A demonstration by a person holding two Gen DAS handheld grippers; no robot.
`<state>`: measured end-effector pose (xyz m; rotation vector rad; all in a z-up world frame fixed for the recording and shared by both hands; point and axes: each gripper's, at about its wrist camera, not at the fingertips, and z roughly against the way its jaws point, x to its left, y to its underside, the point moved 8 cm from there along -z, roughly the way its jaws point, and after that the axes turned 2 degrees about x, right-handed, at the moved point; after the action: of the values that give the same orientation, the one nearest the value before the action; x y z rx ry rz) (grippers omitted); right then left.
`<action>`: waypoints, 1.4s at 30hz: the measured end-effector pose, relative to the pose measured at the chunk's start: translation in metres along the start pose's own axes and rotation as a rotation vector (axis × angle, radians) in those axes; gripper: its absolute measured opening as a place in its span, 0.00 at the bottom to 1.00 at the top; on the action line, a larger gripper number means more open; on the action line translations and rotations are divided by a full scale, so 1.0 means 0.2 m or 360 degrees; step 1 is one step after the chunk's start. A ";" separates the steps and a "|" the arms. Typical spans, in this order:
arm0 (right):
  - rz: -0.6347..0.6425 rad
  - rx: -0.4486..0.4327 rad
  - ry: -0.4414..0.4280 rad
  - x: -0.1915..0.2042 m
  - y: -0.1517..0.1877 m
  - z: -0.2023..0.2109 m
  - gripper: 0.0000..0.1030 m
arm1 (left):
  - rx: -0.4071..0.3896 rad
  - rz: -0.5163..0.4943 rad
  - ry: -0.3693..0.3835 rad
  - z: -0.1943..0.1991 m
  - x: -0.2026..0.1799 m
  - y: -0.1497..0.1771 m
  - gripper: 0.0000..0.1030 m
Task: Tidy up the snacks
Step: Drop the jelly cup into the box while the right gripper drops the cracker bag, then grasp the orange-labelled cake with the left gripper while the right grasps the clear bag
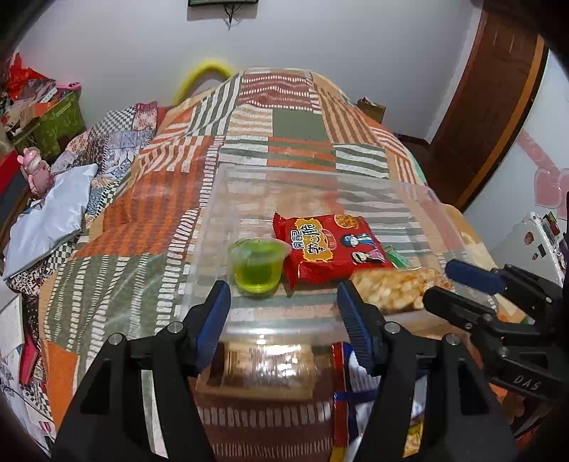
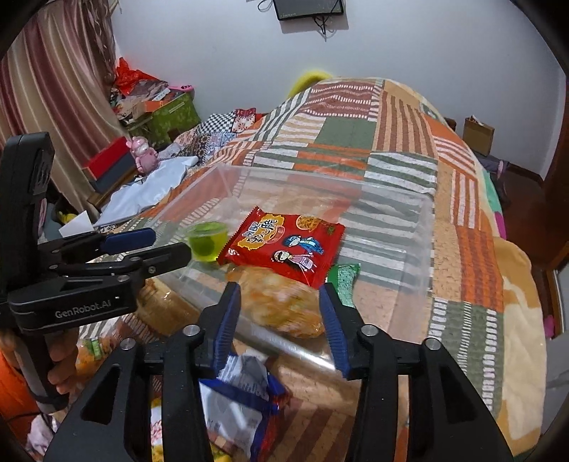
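Clear plastic bin [image 1: 209,213], rectangular, thin-walled and glossy, standing on a patchwork bedspread [image 1: 142,213] of orange, green and cream striped blocks with a coarse woven look; contents visible through the walls.

Inside the bin: green jelly cup [image 1: 256,267], small round translucent tub with a film lid, at the left; red snack packet [image 1: 329,248], flat crinkled foil pillow printed with yellow characters and cartoon figures, just beside the cup on its right; green wrapper [image 2: 344,280], only a corner showing from under the red packet.

Puffed-snack bag [image 2: 284,309], clear film over pale orange lumpy pieces, blurred, lying at the bin's near wall; it sits between the right gripper [image 2: 281,316]'s blue ribbed pads, whose jaws stand partly apart; whether the pads press on the bag cannot be told.

Left gripper [image 1: 282,320], black frame with blue ribbed pads, jaws apart and holding nothing, poised over the bin's near rim in front of the jelly cup.

Outside the bin, near side: clear-wrapped biscuit pack [image 1: 263,366], brownish, seen through the wall; blue-and-white foil packet [image 2: 242,401], crumpled, below the right gripper.

Beyond: grey-blue folded cloth [image 1: 46,220]; pink figurine [image 2: 142,152]; wall-mounted dark screen [image 2: 309,9].
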<state>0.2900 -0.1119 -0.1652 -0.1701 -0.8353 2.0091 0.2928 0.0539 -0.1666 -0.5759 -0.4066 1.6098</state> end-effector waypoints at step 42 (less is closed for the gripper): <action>0.0114 -0.0122 -0.0102 0.40 0.63 0.45 0.73 | -0.0007 -0.0055 0.0109 0.56 -0.13 0.80 0.61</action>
<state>0.1167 -0.1355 -0.1592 -0.1822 -0.9595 2.0595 0.0991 0.0164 -0.1653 -0.6225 -0.3675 1.5519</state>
